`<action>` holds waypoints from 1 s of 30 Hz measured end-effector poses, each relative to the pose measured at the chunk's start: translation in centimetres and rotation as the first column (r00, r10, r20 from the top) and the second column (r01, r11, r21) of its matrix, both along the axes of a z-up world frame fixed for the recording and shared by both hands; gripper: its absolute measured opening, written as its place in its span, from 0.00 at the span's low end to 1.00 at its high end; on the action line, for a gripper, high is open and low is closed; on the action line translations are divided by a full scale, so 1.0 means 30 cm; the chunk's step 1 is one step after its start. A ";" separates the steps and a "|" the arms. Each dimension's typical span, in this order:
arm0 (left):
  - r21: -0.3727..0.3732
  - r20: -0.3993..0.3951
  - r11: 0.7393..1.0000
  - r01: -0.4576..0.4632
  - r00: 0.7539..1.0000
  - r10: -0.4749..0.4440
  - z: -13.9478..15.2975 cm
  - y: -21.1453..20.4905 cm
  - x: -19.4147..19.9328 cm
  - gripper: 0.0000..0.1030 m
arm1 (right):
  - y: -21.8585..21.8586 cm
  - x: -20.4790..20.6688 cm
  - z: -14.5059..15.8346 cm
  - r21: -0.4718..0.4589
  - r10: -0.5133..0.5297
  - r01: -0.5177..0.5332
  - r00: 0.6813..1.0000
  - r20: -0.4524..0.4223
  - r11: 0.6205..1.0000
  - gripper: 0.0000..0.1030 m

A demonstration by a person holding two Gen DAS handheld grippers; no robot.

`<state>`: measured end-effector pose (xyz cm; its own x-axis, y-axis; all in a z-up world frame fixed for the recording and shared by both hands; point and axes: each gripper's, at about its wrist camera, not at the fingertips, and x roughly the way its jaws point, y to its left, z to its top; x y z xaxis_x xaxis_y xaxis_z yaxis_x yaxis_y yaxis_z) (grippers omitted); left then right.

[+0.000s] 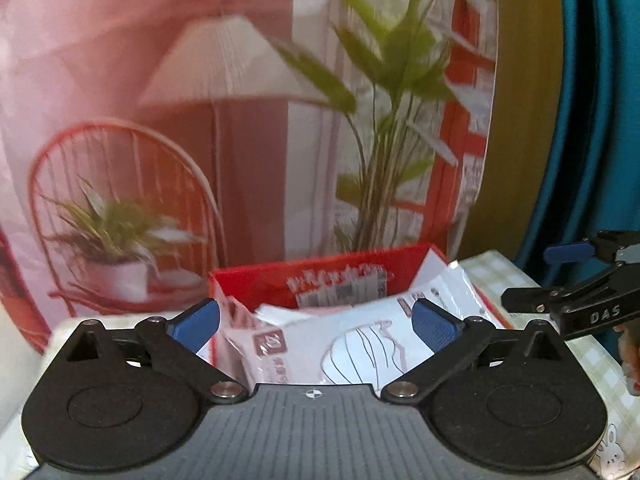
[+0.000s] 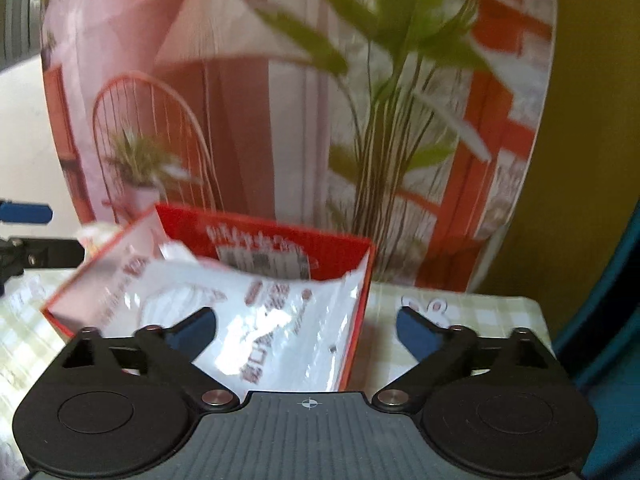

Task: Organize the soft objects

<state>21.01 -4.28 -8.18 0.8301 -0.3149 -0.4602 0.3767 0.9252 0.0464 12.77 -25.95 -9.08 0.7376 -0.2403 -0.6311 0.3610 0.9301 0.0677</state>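
Both sets of tongs are released, jaws spread wide and grasping nothing. The left tongs (image 1: pixel 316 320) hang over the soft packets (image 1: pixel 320 344); the right tongs (image 2: pixel 306 330) hang over the same packets (image 2: pixel 240 308), near the right wall of the red box (image 2: pixel 280 240).

The packets are white plastic-wrapped pouches, standing loosely in the box and leaning over its rim. Judged from their glossy, crumpled film, they should be light, compliant and slippery; a pinch across a flat face or a sealed top edge is likely to hold best, with moderate pressure.

The box stands on a table (image 2: pixel 460 312) covered with a checked cloth. A printed backdrop (image 1: pixel 200 120) rises directly behind it, limiting the reach beyond. A blue curtain (image 1: pixel 592 120) hangs at the right. The box walls are the main obstruction to a sideways approach.
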 end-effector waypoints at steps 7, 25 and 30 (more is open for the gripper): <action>-0.010 0.129 0.998 -0.060 0.990 0.060 0.129 0.034 -0.160 1.00 | 0.062 -0.094 0.148 -0.010 -0.023 0.024 0.994 0.102 1.000 1.00; -0.140 0.224 0.982 -0.124 0.962 0.154 0.361 0.110 -0.477 1.00 | 0.234 -0.368 0.479 -0.094 -0.059 0.092 0.951 0.304 0.991 1.00; -0.129 0.232 0.980 -0.150 0.956 0.177 0.368 0.111 -0.499 1.00 | 0.255 -0.405 0.510 -0.112 -0.068 0.109 0.946 0.317 0.988 1.00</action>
<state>6.04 -0.94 2.87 0.9564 -0.2023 -0.2105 0.2095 0.9777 0.0122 0.63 -18.31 6.20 0.8643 -0.3765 -0.3334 0.4220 0.9036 0.0738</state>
